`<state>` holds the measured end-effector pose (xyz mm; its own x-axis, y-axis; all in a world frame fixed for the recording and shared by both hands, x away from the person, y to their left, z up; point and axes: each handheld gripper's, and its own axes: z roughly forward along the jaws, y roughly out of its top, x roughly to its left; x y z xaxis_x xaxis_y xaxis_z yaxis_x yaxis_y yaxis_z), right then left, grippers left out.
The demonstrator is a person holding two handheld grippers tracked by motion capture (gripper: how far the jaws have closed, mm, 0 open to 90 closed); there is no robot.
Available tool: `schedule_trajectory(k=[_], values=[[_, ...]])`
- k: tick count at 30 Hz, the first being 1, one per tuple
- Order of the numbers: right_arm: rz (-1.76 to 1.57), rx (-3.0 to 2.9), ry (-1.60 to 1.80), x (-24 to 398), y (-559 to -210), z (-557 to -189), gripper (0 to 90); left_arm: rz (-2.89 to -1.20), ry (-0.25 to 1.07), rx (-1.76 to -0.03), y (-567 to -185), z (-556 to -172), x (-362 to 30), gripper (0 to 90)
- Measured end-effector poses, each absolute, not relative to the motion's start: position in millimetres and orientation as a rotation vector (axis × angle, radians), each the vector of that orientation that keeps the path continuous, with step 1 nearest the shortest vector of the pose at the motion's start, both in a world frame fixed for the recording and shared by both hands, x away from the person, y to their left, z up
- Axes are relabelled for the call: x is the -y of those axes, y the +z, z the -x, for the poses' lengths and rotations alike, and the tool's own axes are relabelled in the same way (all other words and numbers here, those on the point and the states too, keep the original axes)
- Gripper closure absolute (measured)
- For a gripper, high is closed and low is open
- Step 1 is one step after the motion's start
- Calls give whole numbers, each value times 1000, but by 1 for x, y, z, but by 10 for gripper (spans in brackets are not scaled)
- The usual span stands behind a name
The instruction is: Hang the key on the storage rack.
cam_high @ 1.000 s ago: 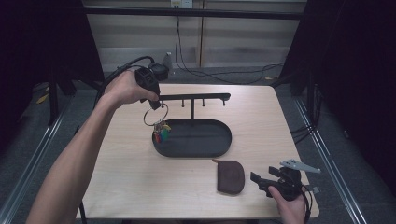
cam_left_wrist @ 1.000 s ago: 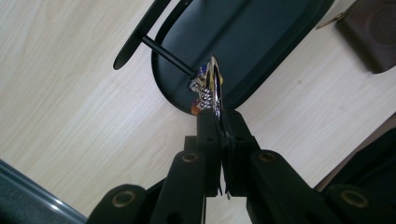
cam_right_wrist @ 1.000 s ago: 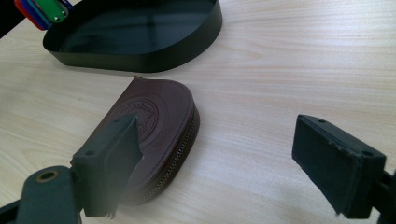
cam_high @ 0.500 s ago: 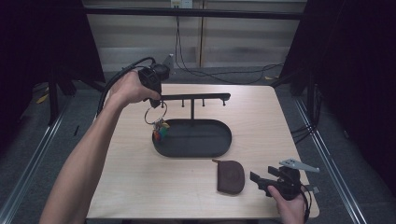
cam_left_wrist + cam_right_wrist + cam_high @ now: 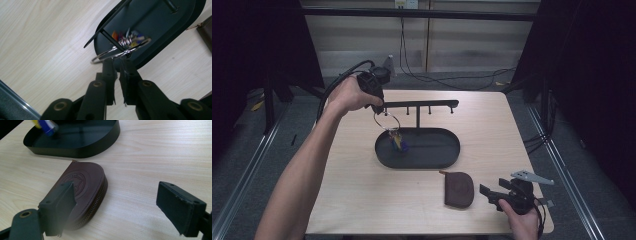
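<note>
A silver key ring (image 5: 386, 121) with colourful keys (image 5: 398, 141) hangs at the left end of a black hook bar (image 5: 419, 104) above an oval black tray (image 5: 452, 150). My left gripper (image 5: 379, 109) is at the ring's top. In the left gripper view its jaws (image 5: 117, 63) have just been opening. They stand slightly apart, with the ring (image 5: 120, 51) at their tips, resting against a peg (image 5: 111, 40). My right gripper (image 5: 118, 195) stands open and empty on the table beside a brown zip pouch (image 5: 82, 185).
The pouch (image 5: 459, 189) lies in front of the tray, left of my right gripper (image 5: 492, 195). The bar carries several bare pegs. The table's front edge runs close to my right hand. Cables trail on the floor behind the table.
The ring and keys have shifted a little to the right under the bar's left end, and my left hand has followed slightly. The right gripper has kept still.
</note>
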<state>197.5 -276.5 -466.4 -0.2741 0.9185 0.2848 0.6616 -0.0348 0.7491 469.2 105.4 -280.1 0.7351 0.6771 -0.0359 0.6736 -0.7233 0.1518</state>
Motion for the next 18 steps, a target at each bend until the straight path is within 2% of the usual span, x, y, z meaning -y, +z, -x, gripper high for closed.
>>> schedule_trajectory(k=[4, 13, 18], values=[[-1673, -1947, 1204, 277, -467, -198, 156, -2751, 31, -1103, -281, -467, -115, 701], [-1670, -1950, 1201, 276, -467, -199, 156, -2654, -1, -1103, -283, -455, -133, 640], [-1685, -1945, 1199, 276, -467, -201, 157, -2554, -102, -1096, -288, -449, -145, 616]])
